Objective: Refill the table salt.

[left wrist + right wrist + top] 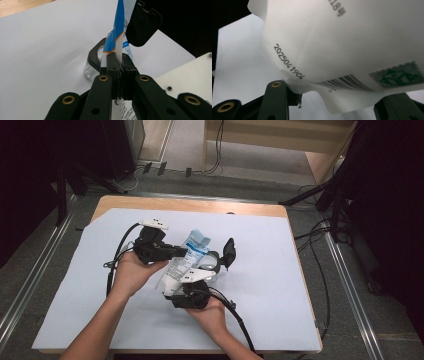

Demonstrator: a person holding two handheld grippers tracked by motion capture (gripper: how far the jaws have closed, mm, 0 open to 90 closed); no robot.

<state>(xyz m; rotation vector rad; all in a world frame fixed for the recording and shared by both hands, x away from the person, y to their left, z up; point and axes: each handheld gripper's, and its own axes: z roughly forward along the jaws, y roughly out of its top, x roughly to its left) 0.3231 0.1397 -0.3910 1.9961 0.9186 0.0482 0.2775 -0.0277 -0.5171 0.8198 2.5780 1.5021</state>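
Note:
A white pouch with blue print (186,256) is held up over the table between both grippers. My left gripper (184,251) comes in from the left and is shut on the pouch's thin edge; in the left gripper view its jaws (119,67) pinch the flat seam of the pouch (117,30). My right gripper (176,284) sits below, its jaws around the pouch's lower end. In the right gripper view the puffed pouch (342,42), with a date code and barcode, bulges between the two jaws and the left pad presses its edge.
A clear round jar with a black rim (212,260) stands on the white sheet (280,285) just right of the pouch, its black flap lid (229,252) standing open. The jar (94,65) lies right behind the left jaws. Cables trail from both grippers.

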